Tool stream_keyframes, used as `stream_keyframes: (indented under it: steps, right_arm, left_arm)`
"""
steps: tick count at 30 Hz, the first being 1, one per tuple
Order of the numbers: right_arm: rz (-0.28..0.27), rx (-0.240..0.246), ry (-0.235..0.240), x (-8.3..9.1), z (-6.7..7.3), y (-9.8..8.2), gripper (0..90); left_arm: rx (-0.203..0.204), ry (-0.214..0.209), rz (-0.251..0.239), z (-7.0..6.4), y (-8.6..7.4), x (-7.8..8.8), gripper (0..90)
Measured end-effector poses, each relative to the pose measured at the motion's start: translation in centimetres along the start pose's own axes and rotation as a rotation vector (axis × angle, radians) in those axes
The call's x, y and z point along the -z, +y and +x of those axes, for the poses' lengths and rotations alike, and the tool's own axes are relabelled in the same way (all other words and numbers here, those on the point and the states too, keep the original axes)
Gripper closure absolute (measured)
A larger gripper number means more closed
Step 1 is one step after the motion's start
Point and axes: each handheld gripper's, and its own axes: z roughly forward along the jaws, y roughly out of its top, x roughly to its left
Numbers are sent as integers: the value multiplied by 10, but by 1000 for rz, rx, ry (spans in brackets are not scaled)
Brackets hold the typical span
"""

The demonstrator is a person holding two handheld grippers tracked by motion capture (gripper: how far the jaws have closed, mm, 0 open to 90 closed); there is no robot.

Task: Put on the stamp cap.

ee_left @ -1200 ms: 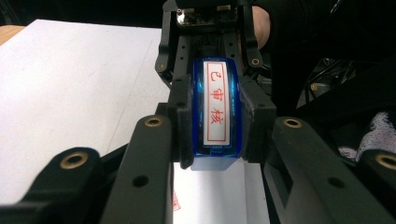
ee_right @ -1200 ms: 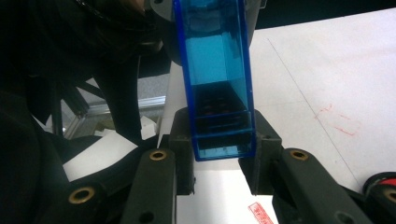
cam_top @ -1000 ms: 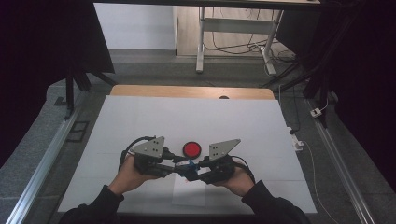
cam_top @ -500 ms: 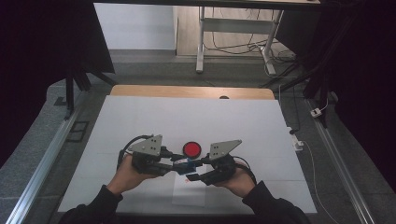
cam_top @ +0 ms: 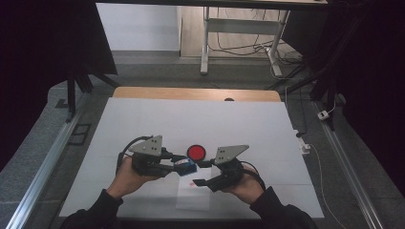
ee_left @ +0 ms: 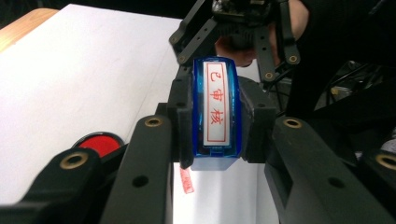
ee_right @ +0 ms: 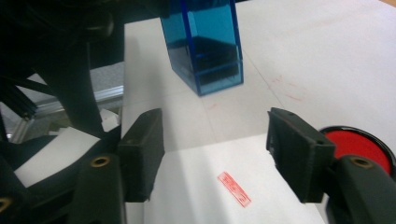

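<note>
A blue see-through stamp [ee_left: 215, 100] with a white label of red characters sits clamped between the jaws of my left gripper [ee_left: 215, 140]. In the high view that gripper [cam_top: 183, 166] holds the stamp [cam_top: 186, 166] just above the top edge of a small paper sheet [cam_top: 193, 200]. A red stamped mark [ee_right: 234, 189] lies on the sheet. My right gripper [ee_right: 215, 149] is open over the mark, facing the stamp [ee_right: 205, 46], and holds nothing. A round red ink pad [cam_top: 196, 152] rests on the table just beyond both grippers.
The white table top [cam_top: 191, 124] stretches wide to the left, right and far side. A wooden strip [cam_top: 196, 93] edges its far end. Metal rails [cam_top: 43, 167] run along both sides, and cables lie on the floor at the right [cam_top: 310, 143].
My right gripper has drawn back a little toward the person and stands open. The left gripper has kept the blue stamp in almost the same spot.
</note>
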Motion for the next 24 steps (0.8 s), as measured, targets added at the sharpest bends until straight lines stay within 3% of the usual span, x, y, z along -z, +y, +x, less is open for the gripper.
stream_keyframes:
  steps: [5,19,24]
  right_arm:
    - [14,11,-36,3,1,-2,326]
    - [26,-48,-119,17,5,-8,188]
    - [34,-48,-153,25,6,-13,158]
  left_arm:
    - [1,26,22,1,0,2,701]
    - [36,100,58,6,-4,8,700]
    - [54,125,70,8,-7,10,700]
